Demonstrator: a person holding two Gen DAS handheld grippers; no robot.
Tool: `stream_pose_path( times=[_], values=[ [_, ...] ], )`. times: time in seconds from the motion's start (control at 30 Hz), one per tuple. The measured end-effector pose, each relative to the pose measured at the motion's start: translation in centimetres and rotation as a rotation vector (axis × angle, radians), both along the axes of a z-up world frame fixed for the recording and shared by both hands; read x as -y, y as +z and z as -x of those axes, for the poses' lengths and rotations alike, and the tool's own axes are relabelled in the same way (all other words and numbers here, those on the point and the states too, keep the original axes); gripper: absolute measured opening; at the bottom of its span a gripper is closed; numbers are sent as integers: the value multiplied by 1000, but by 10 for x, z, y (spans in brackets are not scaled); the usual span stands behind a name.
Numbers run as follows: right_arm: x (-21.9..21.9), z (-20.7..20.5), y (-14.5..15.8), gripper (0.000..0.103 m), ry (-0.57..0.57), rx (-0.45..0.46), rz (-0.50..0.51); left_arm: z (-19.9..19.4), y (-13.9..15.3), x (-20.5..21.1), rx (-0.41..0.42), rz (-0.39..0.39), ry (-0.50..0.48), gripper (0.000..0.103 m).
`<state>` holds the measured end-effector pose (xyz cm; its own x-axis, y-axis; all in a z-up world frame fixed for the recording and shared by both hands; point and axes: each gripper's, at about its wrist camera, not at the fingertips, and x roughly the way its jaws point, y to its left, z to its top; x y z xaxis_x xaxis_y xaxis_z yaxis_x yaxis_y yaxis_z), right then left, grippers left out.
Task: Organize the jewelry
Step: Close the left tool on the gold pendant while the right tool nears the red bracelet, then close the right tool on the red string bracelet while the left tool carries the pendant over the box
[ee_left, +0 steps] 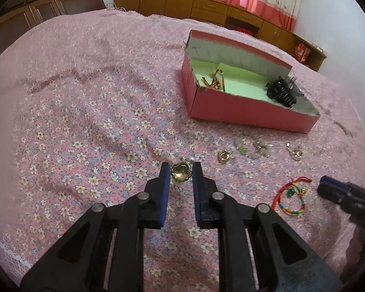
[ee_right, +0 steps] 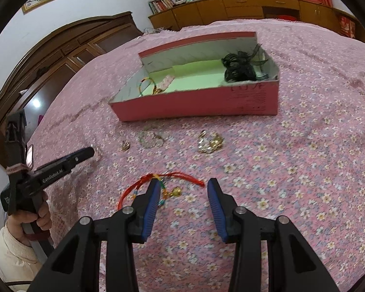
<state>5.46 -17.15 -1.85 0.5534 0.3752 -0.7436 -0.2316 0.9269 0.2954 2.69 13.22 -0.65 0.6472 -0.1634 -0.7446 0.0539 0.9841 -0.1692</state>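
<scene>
Left wrist view has the left gripper (ee_left: pixel 181 170) pinching a small gold brooch (ee_left: pixel 180 172) between its blue pads, just above the flowered pink bedspread (ee_left: pixel 85 121), with more gold and pale trinkets (ee_left: pixel 255 149) scattered between it and the pink box (ee_left: pixel 243 112). That box already holds a coloured bangle (ee_left: pixel 219 77) at one end and a black hair clip (ee_left: pixel 281 91) at the other. Over on the right wrist view, the right gripper (ee_right: pixel 183 192) hangs spread apart and empty over a red cord bracelet (ee_right: pixel 158 185), its left pad right at the cord.
</scene>
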Motion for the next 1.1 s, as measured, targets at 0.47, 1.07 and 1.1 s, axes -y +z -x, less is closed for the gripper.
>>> stream_pose_path(
  times=[0.47,1.07,1.1],
  values=[
    [-28,-6,-19,31,68,-92,8,10,8,-9,16,35,2,10],
    [-36,4,-5,5,110,-3,29,7,17,7,33,21,-20,10],
    [-32,6,-3,5,106,5,26,7,19,9,37,20,-23,10]
  ],
)
